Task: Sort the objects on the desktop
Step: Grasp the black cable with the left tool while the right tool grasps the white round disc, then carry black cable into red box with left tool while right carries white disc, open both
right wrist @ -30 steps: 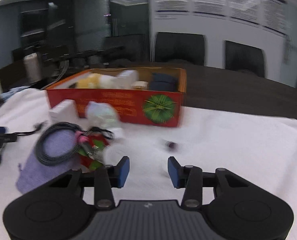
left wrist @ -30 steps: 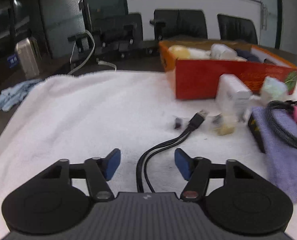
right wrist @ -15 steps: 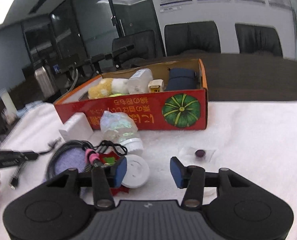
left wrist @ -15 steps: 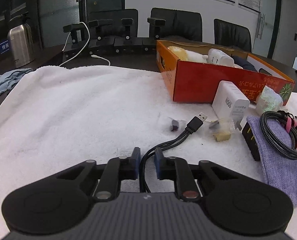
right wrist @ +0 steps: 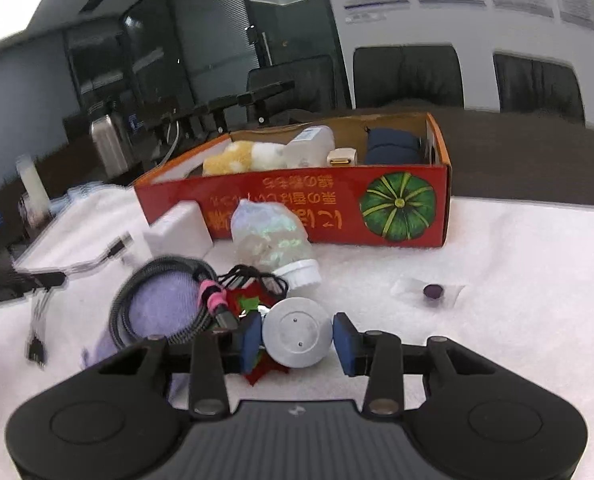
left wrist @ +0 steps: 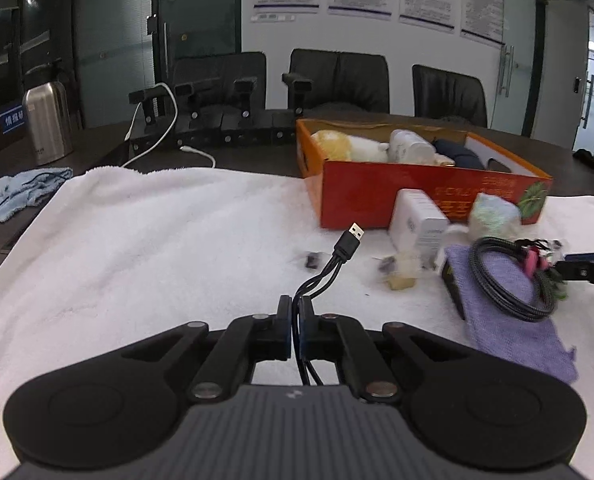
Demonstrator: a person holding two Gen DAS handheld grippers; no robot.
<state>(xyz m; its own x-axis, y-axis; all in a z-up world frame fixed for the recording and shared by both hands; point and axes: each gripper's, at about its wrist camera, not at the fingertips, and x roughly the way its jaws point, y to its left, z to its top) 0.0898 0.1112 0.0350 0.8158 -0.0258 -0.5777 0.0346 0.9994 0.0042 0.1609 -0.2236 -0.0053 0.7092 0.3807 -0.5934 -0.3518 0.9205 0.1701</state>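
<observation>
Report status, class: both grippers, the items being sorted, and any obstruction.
Left gripper shut on black USB cable. Right gripper closing around silver disc, pads not yet pressing. Coiled braided cable crowds its left.

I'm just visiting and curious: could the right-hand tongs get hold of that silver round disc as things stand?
Probably yes. The right tongs already straddle the silver disc, closing, with one pad at each side and nothing between. The coiled cable lies just beside it and might get brushed.

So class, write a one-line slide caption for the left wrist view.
Left gripper shut on a black USB cable, lifted above the white towel, near the orange cardboard box.
</observation>
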